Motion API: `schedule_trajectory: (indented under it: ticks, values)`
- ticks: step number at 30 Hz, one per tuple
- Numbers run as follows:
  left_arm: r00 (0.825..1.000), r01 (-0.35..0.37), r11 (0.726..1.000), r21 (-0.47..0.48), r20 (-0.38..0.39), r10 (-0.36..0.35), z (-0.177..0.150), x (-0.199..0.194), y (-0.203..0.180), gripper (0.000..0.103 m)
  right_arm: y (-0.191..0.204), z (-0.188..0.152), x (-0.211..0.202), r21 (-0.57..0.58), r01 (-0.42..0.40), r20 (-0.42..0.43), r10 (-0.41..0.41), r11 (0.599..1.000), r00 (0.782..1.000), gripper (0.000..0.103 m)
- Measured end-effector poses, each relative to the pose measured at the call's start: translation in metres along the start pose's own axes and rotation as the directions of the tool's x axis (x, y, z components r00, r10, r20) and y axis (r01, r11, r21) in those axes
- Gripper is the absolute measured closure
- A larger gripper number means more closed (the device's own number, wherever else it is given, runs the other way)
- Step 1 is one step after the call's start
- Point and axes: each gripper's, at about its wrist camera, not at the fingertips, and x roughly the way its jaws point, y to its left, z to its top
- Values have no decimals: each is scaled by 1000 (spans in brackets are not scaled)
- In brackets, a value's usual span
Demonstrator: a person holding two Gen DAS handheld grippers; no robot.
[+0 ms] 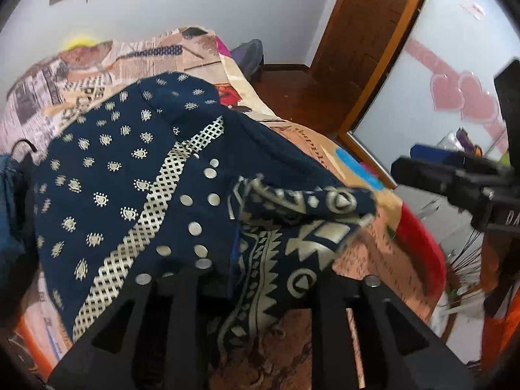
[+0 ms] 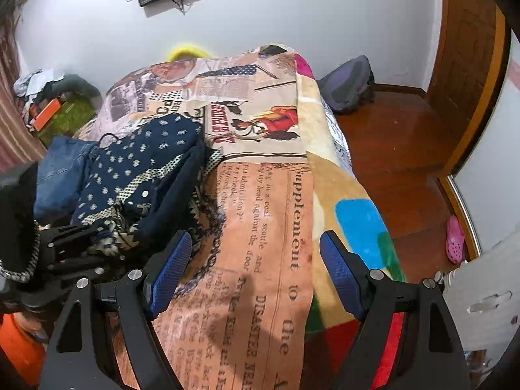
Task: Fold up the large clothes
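Fingers (image 2: 169, 273) of the right gripper (image 2: 256, 273) spread wide over the bed (image 2: 279, 214), lower centre, while the left gripper's (image 1: 260, 279) hide under the navy garment (image 1: 136, 175), grip unclear, probably lifting a fold.

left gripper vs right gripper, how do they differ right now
The left gripper has the navy patterned garment draped over its fingers; the right gripper holds nothing, open above bare newspaper-print blanket. The right gripper's blue pads show; the left's are hidden under cloth. Both have black frames.
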Motion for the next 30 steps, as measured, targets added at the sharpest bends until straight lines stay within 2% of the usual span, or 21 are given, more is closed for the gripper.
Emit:
schedule_trajectory:
  ticks: [1,3,4,7,11,13,15,17,21,24,27,30]
  values:
    - [1000,7,1000,14,1,-7,-3,-7,-2,60,3,0,-3,-8,-10,5,10,1000,1000,25]
    - [1000,24,999,26,7,-25,-7,-20,-8,45,10,1,-8,-29,-29,15,30,999,999,25]
    - [1000,22,999,38,17,-22,-9,-29,-10,43,13,2,-10,-40,-40,21,41,998,999,25]
    - [998,-33,997,63,50,30,-10,-47,-13,42,24,7,-19,-66,-74,51,78,995,996,25]
    - [991,-92,995,35,104,88,-17,-79,4,40,46,17,-22,-100,-139,71,146,985,987,25]
    - [983,-129,992,4,133,128,-19,-91,19,34,60,21,-18,-128,-157,69,167,979,984,25]
    - [970,-185,982,-26,154,186,-18,-98,36,31,75,24,-9,-160,-171,50,181,972,982,25]
    - [960,-237,969,-66,137,244,-20,-94,54,31,86,26,2,-175,-189,23,196,966,980,25]
    - [946,-302,944,-133,78,313,-29,-72,79,31,92,25,32,-147,-210,-47,205,967,978,25]
    - [950,-299,940,-163,42,309,-42,-55,88,31,81,18,50,-106,-174,-96,164,979,982,25]
    - [959,-266,948,-176,51,279,-52,-50,90,30,62,5,63,-96,-116,-136,103,989,985,25]
    - [966,-241,954,-179,50,253,-59,-51,90,30,43,-9,68,-92,-105,-167,89,990,982,25]
